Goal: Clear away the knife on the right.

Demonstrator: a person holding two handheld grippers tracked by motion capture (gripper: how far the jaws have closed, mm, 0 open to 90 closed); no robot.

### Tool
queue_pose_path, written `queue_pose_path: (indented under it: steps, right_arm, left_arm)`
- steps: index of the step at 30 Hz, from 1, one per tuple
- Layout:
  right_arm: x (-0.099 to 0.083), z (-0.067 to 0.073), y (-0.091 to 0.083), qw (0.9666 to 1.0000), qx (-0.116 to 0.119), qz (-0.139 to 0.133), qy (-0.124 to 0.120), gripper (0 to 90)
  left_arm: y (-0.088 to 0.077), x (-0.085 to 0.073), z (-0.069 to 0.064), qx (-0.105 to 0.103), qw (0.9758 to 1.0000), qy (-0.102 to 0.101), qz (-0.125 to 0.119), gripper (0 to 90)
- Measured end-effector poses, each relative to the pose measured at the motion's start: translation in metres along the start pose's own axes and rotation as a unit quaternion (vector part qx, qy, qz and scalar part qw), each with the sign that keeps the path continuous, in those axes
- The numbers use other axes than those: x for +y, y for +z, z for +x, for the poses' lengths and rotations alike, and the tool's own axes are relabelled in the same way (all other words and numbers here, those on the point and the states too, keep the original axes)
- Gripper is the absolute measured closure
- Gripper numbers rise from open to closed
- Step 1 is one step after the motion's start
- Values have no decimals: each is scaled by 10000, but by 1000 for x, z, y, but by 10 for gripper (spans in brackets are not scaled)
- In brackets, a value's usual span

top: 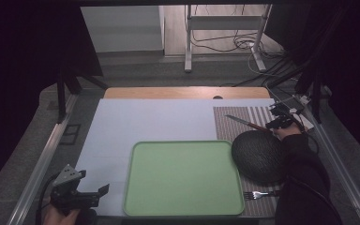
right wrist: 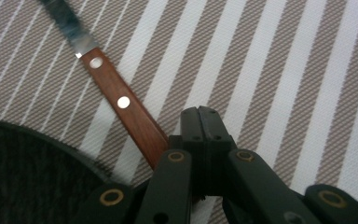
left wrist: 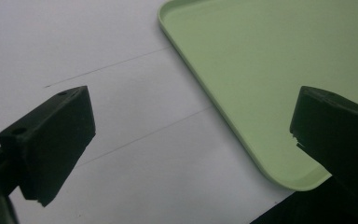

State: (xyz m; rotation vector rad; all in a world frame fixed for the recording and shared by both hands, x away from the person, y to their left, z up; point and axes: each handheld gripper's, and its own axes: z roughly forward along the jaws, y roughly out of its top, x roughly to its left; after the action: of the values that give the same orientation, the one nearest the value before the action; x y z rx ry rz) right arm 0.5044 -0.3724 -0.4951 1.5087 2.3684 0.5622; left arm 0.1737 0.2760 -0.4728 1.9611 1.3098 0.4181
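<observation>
A knife with a brown riveted wooden handle (right wrist: 121, 100) and a steel blade lies slantwise on the striped placemat (right wrist: 279, 70). My right gripper (right wrist: 200, 114) is shut, its two pads pressed flat together just right of the handle's end, which runs under the left linkage. In the high view the knife (top: 246, 123) lies at the right rear, with the right gripper (top: 279, 121) at its handle end. My left gripper (top: 96, 194) stands open at the near left, over the white table cover beside the green tray (top: 183, 178). Its jaws straddle the tray's near corner (left wrist: 261, 154) with nothing between them.
A dark round woven piece (top: 258, 157) lies on the striped placemat right of the tray, its edge (right wrist: 23, 163) close to the knife handle. A fork (top: 258, 193) rests at the mat's near edge. Cables and a metal frame stand beyond the table.
</observation>
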Motion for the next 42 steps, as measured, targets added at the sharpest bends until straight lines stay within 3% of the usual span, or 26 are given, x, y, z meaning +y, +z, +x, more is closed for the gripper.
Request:
queue_pose_path:
  steps: [8, 11, 15, 20, 24, 26, 33, 36, 42]
  right_arm:
    - [-3, 3, -2, 10000, 59, 44, 53, 894]
    - [-2, 2, -5, 9999, 50, -90, 63, 863]
    - [1, 1, -11, 9994, 70, -266, 221, 725]
    - [6, 6, -12, 9988, 188, -343, 282, 474]
    - [12, 14, -11, 9990, 183, -375, 157, 262]
    - [15, 20, -9, 9991, 123, -392, 99, 202]
    - [25, 36, -5, 9993, 51, -360, 35, 22]
    - [29, 41, -2, 9995, 138, -278, 63, 0]
    - [34, 49, 5, 9997, 129, -189, -115, 0]
  left_arm:
    - [0, 0, 0, 5, 10000, 20, 6, 8]
    - [0, 0, 0, 6, 10000, 22, 11, 8]
    - [0, 0, -1, 10, 10000, 25, 11, 9]
    - [0, 0, -1, 13, 10000, 42, 14, 10]
    - [0, 0, -1, 11, 10000, 53, 17, 11]
    - [0, 0, -1, 12, 10000, 58, 16, 11]
    - [0, 0, -1, 12, 10000, 58, 14, 11]
    - [0, 0, -1, 9, 10000, 54, 12, 11]
    - [0, 0, -1, 9, 10000, 58, 13, 11]
